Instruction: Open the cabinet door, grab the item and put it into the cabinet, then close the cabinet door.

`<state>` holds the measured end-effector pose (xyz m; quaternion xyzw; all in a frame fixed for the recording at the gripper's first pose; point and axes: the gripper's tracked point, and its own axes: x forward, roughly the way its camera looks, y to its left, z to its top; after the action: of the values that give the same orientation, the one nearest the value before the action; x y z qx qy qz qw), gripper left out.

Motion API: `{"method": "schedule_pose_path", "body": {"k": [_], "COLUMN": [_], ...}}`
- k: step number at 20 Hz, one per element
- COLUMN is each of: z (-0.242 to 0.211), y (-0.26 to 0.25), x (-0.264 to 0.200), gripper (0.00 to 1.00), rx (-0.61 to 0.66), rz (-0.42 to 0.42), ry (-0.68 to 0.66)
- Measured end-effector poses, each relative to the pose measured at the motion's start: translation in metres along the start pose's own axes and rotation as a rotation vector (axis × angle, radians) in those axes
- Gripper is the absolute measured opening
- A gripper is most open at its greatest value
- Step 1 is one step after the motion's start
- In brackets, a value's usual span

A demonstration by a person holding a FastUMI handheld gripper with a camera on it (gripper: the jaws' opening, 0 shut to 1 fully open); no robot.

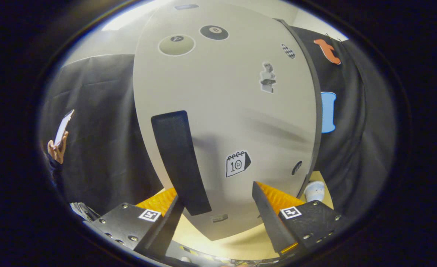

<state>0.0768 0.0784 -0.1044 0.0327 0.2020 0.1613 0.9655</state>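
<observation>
Facing the shut cabinet door (233, 122), my tongs (218, 213) stand spread, its dark handle (177, 159) just ahead of one finger.

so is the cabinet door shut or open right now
Shut, it seems: the cabinet door faces the open gripper, its handle ungrasped.

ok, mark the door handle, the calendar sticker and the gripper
door handle (179, 161), gripper view, mid bar
calendar sticker (237, 163), gripper view, its face
gripper (218, 207), gripper view, midway between the open fingers
</observation>
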Motion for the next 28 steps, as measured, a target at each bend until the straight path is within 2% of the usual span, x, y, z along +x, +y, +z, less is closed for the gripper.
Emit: {"method": "schedule_pose_path", "body": {"k": [13,28], "z": [0.006,0.005], "y": [0.023,0.03], "x": [0.039,0.054], "gripper": [1.0,1.0], "rx": [-0.027,-0.027], "rz": [0.077,0.06], "ry": [-0.015,-0.03]}}
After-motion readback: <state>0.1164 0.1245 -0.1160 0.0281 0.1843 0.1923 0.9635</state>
